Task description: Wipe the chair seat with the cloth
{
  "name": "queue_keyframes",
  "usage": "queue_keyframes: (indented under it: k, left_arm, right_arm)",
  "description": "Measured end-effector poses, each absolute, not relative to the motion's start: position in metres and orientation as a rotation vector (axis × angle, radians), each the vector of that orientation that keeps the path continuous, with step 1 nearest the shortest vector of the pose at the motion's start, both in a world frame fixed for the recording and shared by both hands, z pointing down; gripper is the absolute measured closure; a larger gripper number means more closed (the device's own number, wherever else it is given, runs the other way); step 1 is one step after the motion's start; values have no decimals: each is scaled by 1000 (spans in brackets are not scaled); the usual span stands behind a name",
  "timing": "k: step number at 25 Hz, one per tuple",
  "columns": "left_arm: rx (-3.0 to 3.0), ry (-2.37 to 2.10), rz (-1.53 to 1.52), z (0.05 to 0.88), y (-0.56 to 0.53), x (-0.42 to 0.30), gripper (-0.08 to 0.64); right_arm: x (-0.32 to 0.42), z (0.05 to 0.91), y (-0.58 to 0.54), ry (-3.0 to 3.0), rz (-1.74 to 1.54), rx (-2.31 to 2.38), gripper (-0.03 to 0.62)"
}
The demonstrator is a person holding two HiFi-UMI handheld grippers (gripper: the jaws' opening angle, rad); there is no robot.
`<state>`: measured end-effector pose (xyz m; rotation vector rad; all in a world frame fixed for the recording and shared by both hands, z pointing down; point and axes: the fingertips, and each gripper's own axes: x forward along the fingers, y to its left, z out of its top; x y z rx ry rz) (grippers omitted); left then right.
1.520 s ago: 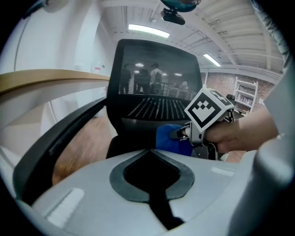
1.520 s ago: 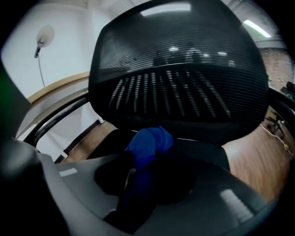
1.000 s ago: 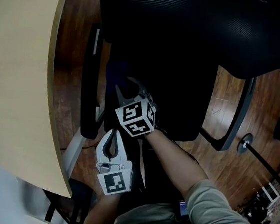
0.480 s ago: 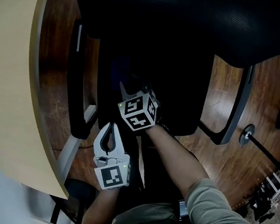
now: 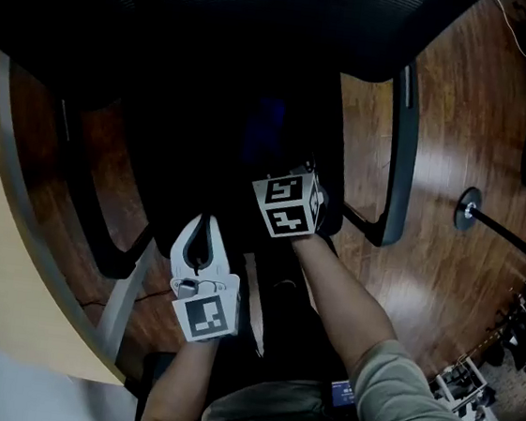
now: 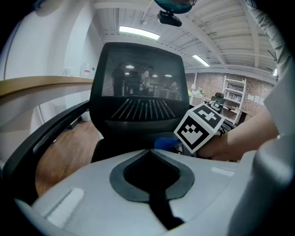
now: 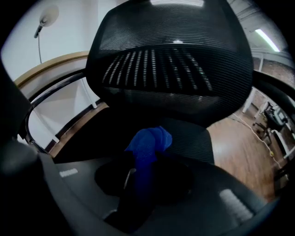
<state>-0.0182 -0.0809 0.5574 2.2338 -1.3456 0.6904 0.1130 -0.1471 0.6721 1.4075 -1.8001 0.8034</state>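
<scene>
**A:** Where is the cloth right now?

**B:** The bunched blue cloth (image 7: 148, 140) is clamped in the right gripper (image 7: 146, 162). The jaws are closed on its lower fold, and the loose end pokes forward over the black mesh chair seat (image 7: 193, 136), in front of the black mesh backrest (image 7: 170, 60).

**A:** Is it actually touching the seat?

**B:** I can't tell. The seat is very dark in the head view, and the right gripper view only shows the cloth above the seat surface.

**A:** And the other tool?

**B:** The left gripper (image 6: 150, 152) has its jaws together with nothing between them. It hangs at the seat's front edge, just beside the right one.

**A:** So which step is this?

**B:** I judge it to be the wiping itself. The cloth is gripped and already over the seat.

**A:** What does the next move call for?

**B:** Probably pressing the cloth down so it spreads flat, then drawing it across toward the curved black armrest (image 5: 401, 155). The grip needs to hold firm, and a chair like this may swivel, so the left gripper might have to steady it.
</scene>
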Motion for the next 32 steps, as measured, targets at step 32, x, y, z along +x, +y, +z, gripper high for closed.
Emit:
queue_keyframes:
  k: [32]
  left_arm:
    - [2293,-1299,678,591,-47,41,555]
  right_arm:
    - [219,672,-68,-1621,931,1821,491]
